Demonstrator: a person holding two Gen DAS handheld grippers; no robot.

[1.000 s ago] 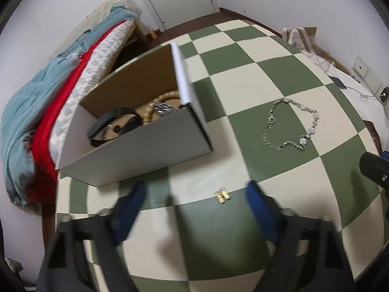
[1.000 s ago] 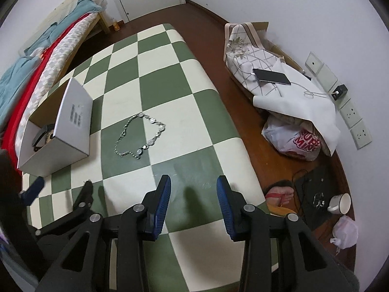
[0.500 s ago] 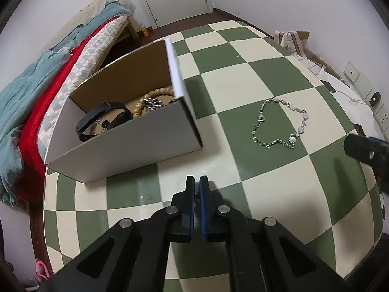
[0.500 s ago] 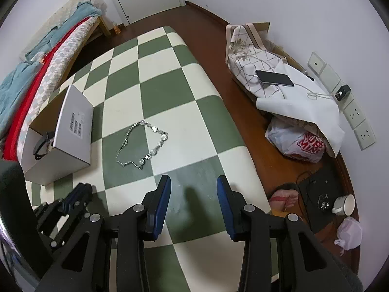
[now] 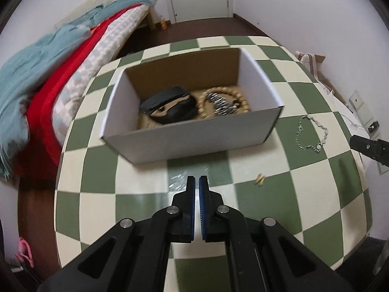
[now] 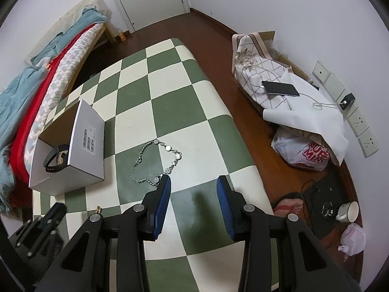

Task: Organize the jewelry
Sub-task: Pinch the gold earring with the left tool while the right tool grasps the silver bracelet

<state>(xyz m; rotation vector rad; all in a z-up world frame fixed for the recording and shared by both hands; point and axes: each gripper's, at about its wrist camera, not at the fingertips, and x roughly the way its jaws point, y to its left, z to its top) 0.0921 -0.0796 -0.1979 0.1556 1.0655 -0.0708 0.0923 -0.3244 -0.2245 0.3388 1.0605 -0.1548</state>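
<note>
A white cardboard box [image 5: 194,138] stands on the green-and-cream checked table [image 5: 102,214]. It holds a black band [image 5: 170,107], a wooden bead bracelet [image 5: 243,97] and a silver chain. My left gripper [image 5: 197,182] is shut and empty, just in front of the box. A small gold piece [image 5: 259,179] lies on the table to its right. A silver necklace [image 6: 155,163] lies in a loop right of the box; it also shows in the left wrist view [image 5: 311,133]. My right gripper [image 6: 193,187] is open, its left fingertip beside the necklace's near end.
A bed with red and teal blankets [image 5: 48,73] lies left of the table. The table's right edge [image 6: 243,146] drops to a brown floor with bags, a phone [image 6: 279,88] on cloth and a mug [image 6: 347,211].
My left gripper shut without the gold piece, which still lies on the table, and swung left to face the box. My right gripper moved forward toward the necklace, still open.
</note>
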